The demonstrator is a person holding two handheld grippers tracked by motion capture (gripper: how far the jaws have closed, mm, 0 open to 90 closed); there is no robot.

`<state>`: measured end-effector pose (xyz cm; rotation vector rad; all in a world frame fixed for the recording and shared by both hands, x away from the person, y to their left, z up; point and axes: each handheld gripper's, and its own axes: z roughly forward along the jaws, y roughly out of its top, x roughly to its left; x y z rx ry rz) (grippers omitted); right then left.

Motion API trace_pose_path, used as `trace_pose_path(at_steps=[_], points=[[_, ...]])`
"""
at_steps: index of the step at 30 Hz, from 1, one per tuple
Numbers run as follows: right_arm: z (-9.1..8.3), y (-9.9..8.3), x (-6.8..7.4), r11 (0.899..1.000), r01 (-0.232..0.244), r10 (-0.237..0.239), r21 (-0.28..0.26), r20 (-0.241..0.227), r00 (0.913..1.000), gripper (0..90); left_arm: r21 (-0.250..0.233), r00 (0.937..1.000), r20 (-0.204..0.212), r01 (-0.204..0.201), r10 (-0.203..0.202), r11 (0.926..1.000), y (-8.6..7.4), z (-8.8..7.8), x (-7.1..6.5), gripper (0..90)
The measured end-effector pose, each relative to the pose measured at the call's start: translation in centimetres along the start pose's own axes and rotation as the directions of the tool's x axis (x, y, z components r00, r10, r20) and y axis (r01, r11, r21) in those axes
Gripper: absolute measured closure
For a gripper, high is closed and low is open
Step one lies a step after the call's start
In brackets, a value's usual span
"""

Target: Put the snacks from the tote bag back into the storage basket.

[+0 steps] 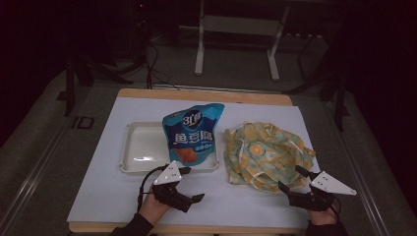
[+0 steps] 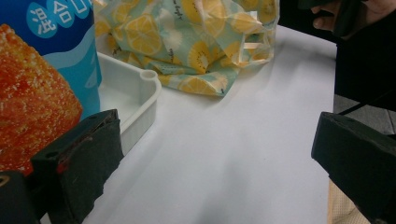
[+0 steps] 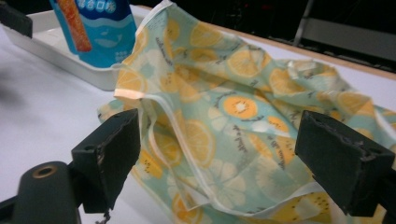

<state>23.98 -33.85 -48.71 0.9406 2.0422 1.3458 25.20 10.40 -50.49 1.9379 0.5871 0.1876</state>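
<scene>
One snack bag (image 1: 193,135) in white tray (image 1: 137,145)

Snack bag (image 2: 42,84) top beyond frame edge

The high view looks forward and down on the desk (image 1: 147,206); both gripper views sit low and close, sharing the fruit-print bag (image 2: 196,42).

Printed on the blue snack bag (image 1: 193,133) — "3D" above large white Chinese characters 鱼豆腐; smaller print too blurred to read.
</scene>
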Motion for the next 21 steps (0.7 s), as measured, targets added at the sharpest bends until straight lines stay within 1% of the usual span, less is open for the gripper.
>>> trace_pose_path(at_steps=[3,12,21], points=[[-0.13,0.02,-0.08,1.000,-0.004,0.004,-0.014,0.002,1.0000,14.1,-0.003,1.0000,-0.001,0.001,-0.001,1.0000,0.01,-0.06,0.01,2.5],[-0.09,0.01,-0.04,1.000,0.011,-0.011,-0.018,0.009,0.9999,14.2,-0.007,1.0000,-0.006,0.004,-0.004,1.0000,-0.10,-0.14,-0.01,2.5],[-0.10,-0.04,-0.09,1.000,0.013,-0.013,-0.023,0.007,0.9999,14.3,-0.012,1.0000,-0.006,0.005,-0.005,0.9999,-0.11,-0.19,-0.03,2.5]])
